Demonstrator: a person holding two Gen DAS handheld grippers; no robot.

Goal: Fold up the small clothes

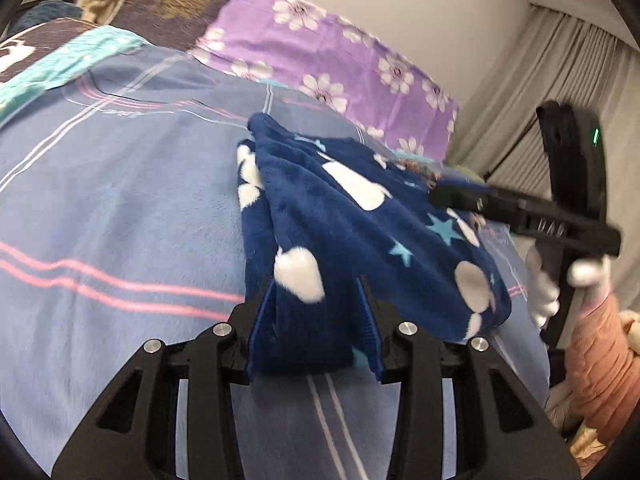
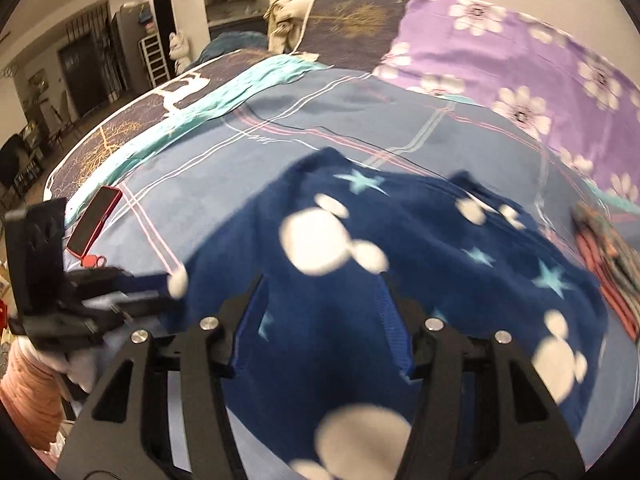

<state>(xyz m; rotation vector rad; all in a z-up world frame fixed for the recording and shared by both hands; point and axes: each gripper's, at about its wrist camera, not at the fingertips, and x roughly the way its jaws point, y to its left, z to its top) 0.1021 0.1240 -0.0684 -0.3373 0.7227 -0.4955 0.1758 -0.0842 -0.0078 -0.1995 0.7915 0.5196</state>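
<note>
Holding a navy fleece garment (image 1: 360, 216) between them, both tongs tilt downward over the bed (image 1: 120, 200). Left tongs (image 1: 316, 308): blue-padded fingers (image 1: 262, 320) are clamped on a bunched edge of the fleece, cloth filling the gap between them. Right tongs (image 2: 324, 312): fleece lies between the fingers (image 2: 394, 308) too, but motion blur hides whether the pads press on it; cannot tell. In the left wrist view the right tongs (image 1: 440, 194) reach in from the right edge, tips at the garment's far side. A white-gloved hand (image 1: 544, 280) and a pink quilted sleeve (image 1: 600, 360) sit behind that tool.

Writing: none readable on garment or bedding.

Materials: garment is plush, deep-pile, printed with white mouse-head shapes and pale blue stars; it sags in loose folds, its far part resting on the bed. Bed cover is smooth blue fabric with pink and white stripes. A purple pillow (image 2: 520, 60) with white flowers lies beyond. A red-cased phone (image 2: 94, 226) lies flat near the bed's left edge.
</note>
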